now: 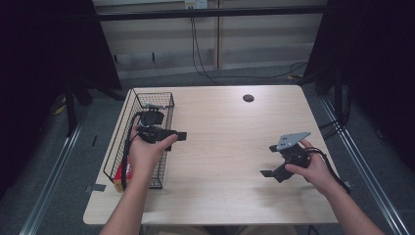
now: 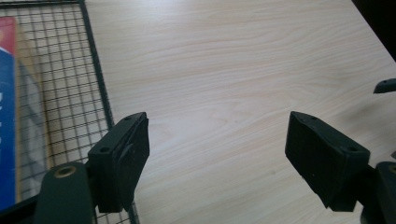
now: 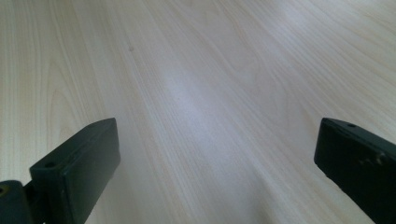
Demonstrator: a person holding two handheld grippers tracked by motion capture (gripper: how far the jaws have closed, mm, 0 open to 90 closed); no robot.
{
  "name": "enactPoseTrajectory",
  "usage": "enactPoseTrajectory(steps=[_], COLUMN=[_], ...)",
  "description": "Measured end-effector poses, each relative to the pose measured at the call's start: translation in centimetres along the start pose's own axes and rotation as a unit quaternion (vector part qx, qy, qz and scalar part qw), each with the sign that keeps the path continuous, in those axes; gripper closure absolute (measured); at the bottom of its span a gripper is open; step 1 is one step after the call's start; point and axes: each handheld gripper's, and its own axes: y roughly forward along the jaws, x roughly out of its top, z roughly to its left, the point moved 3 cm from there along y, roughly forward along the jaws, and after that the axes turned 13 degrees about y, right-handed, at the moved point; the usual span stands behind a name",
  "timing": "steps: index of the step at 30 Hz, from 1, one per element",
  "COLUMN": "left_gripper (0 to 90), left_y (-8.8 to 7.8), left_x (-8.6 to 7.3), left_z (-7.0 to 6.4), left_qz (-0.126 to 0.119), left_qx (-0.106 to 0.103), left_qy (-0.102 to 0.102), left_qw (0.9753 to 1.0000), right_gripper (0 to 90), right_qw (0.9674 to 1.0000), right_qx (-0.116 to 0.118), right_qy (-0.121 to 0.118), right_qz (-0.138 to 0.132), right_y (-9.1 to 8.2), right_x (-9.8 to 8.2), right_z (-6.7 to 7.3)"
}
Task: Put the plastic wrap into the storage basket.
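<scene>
The left gripper [image 1: 179,135] hangs over the inner edge of the wire basket [image 1: 128,106], which stands at the left side of the wooden table [image 1: 230,147]. Its jaws point out across the table toward the right gripper [image 1: 268,160]. In the left gripper view the jaws stand well apart with bare wood between them and nothing held; the basket's dark rim [image 2: 95,60] runs just beside and under the left jaw.

Inside the basket, behind and to the near side of the left gripper, lies a box [image 1: 122,172] with red on it. In the left gripper view the same box [image 2: 6,112] shows as a red and blue band at the far edge of the mesh; what is printed on it is too blurred to read. It is apart from the jaws.

The right gripper rests low over the right half of the table, well away from the basket, a grey plate [image 1: 291,140] on top. In the right gripper view its jaws are spread wide over bare wood and grip nothing.
</scene>
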Motion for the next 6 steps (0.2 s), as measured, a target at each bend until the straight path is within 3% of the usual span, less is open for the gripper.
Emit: enactPoseTrajectory(steps=[6], left_gripper=[18.9], left_y=[0.65], left_x=[-0.06], left_z=[-0.71], left_qz=[-0.004], left_qx=[-0.010], left_qy=[0.010], left_qw=[0.9999], right_gripper=[0.4], right_qw=[1.0000], right_qx=[-0.002], right_qy=[0.001], right_qz=[-0.003], right_y=[0.07], right_x=[0.06], right_z=[-0.08])
